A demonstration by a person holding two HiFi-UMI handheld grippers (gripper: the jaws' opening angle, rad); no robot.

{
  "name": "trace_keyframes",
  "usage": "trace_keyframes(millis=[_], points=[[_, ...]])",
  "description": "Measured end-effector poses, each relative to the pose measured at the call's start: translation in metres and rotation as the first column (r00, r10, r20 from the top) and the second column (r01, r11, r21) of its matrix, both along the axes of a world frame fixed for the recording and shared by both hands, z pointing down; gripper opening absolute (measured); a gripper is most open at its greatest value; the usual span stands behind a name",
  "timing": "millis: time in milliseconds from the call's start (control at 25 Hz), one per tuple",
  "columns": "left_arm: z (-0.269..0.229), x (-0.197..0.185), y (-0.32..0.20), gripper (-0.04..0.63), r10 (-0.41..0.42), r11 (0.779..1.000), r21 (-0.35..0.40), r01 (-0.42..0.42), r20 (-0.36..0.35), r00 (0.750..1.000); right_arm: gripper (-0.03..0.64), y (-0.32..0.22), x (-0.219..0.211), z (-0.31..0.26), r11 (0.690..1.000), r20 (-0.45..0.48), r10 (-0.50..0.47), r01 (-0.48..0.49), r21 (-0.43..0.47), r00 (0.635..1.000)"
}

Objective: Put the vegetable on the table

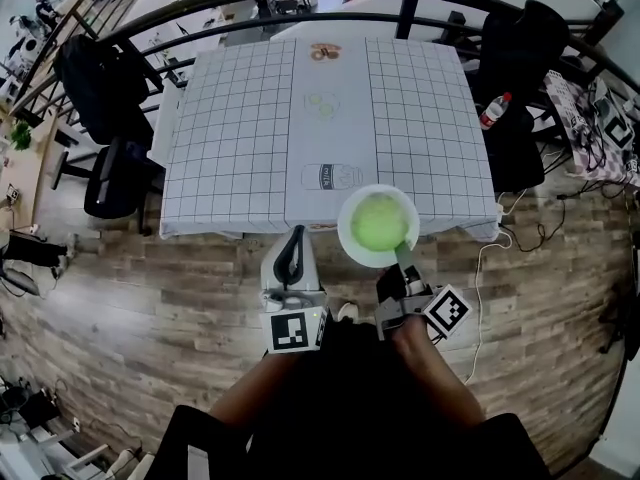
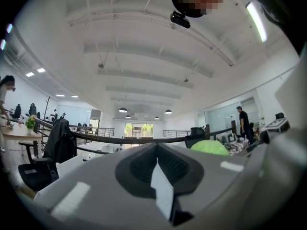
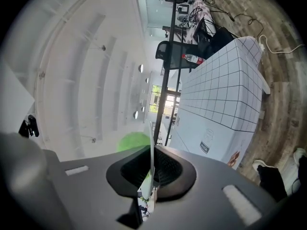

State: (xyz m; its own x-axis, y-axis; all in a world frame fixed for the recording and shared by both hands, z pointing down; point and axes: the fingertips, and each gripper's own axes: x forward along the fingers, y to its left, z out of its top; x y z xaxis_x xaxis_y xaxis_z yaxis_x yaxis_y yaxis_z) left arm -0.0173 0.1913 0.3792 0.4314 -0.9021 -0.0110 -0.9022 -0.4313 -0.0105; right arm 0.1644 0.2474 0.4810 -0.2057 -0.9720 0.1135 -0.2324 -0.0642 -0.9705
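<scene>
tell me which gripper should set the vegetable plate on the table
Right. The right gripper clamps the plate rim, vegetable on it, at the table front edge; the left gripper holds nothing.

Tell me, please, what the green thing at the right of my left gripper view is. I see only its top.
Observer: It is a round green vegetable lying on a white plate.
Operator: What holds the plate?
Observer: The right gripper; its jaws are shut on the near rim.
Operator: Is the plate on the table?
Observer: In the head view it overlaps the near edge of the table; whether it rests there, I cannot tell.
</scene>
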Motion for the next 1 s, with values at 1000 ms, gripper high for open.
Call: trace_keyframes(millis=[1000], points=[[0.000,-0.056,-0.225,0.008,0.094,0.995,-0.024,-0.095,-0.016,0.995,0.015,-0.221,-0.051,-0.015,0.996,-0.017,0.080,-0.080,0.028,0.997]])
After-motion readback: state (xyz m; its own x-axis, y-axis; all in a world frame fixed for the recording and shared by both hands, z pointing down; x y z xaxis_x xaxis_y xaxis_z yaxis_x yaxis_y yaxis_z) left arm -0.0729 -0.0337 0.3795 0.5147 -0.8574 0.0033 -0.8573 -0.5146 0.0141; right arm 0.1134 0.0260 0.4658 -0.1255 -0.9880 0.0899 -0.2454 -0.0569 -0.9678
